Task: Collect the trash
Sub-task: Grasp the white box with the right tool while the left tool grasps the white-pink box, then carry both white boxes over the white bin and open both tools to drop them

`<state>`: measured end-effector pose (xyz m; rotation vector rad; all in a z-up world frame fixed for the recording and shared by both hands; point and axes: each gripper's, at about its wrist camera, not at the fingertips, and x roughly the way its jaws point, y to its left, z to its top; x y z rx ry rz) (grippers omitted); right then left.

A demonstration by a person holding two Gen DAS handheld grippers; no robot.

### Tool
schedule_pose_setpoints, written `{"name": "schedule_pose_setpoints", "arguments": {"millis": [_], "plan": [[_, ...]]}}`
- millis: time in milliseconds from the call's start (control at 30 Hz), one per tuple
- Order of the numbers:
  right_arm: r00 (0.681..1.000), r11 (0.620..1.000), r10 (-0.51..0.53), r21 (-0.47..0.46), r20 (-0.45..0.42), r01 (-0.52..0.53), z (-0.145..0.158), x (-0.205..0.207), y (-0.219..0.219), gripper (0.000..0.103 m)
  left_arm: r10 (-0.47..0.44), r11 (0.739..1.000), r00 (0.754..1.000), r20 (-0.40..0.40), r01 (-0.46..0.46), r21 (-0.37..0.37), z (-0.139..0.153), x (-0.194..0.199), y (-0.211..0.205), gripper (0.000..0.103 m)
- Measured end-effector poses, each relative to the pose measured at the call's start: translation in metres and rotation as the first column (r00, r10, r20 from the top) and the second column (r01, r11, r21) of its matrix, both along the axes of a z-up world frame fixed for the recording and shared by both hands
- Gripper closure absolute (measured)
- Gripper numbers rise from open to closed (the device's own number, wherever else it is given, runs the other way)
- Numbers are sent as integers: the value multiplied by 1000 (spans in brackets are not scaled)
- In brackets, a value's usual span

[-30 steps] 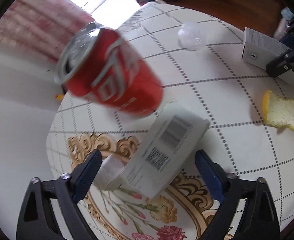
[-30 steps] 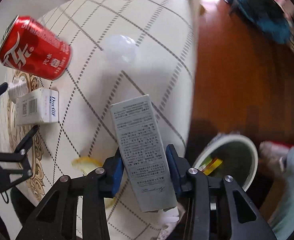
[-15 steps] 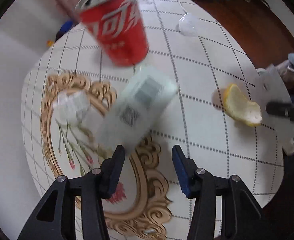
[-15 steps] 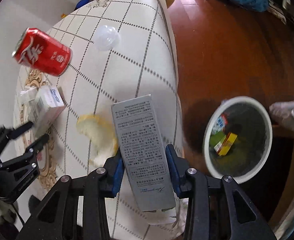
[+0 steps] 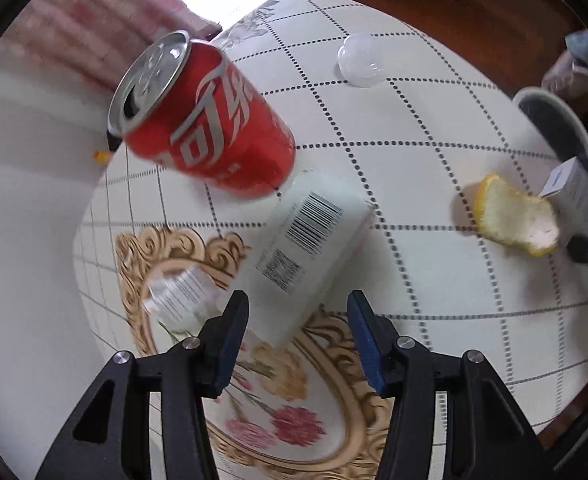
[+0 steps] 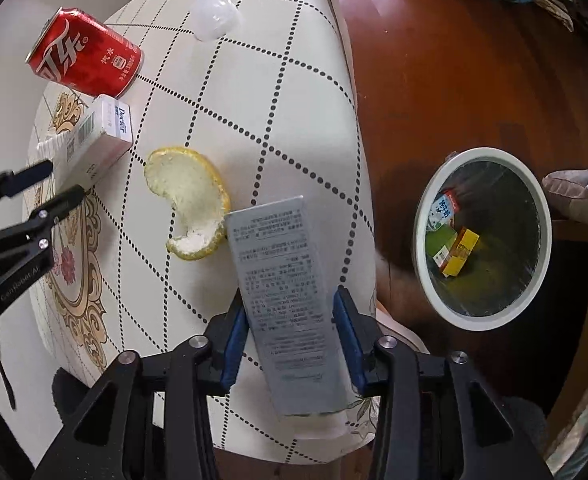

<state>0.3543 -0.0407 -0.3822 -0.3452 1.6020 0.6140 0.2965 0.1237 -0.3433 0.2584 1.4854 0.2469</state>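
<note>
A grey carton (image 6: pixel 290 292) hangs over the table's right edge with my right gripper (image 6: pixel 292 328) shut on it, though its jaws are easing open. On the floor to its right stands a white-rimmed bin (image 6: pixel 486 155) holding small cartons. My left gripper (image 5: pixel 298 320) hovers over the near end of a white barcoded box (image 5: pixel 306 248) that lies on the table. Its jaws are opening and the pads stand clear of the box. A red soda can (image 5: pixel 210 120) stands just beyond the box. A yellow citrus peel (image 6: pixel 186 196) lies between the two grippers.
A clear plastic dome (image 6: pixel 216 16) sits at the far side of the checked tablecloth (image 6: pixel 286 120). A small crumpled white wrapper (image 5: pixel 182 296) lies left of the box. A person's slippered foot (image 6: pixel 574 196) is beside the bin, on the wooden floor.
The right gripper carried the grey carton towards the table's edge, and the bin came fully into view. The left jaws narrowed from wide around the white box, and that view swung about.
</note>
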Motion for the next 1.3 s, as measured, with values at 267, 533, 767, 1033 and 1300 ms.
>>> {"name": "schedule_pose_setpoints", "arguments": {"millis": [267, 533, 767, 1033, 1300], "plan": [[999, 999, 32, -2, 10, -32, 3, 7, 17, 57, -116, 992, 991, -71, 119, 39, -20, 12, 3, 39], [999, 999, 40, 17, 4, -40, 0, 4, 20, 62, -120, 991, 992, -45, 122, 49, -16, 12, 7, 48], [999, 999, 33, 31, 1, -33, 1, 3, 17, 62, -48, 999, 998, 28, 48, 13, -4, 9, 20, 62], [1000, 996, 16, 86, 18, -18, 16, -4, 6, 64, 41, 999, 994, 106, -37, -34, 17, -18, 13, 68], [999, 983, -24, 180, 30, 18, 37, -11, -7, 65, 162, 984, 962, 220, -140, -113, 49, -50, 7, 69]]}}
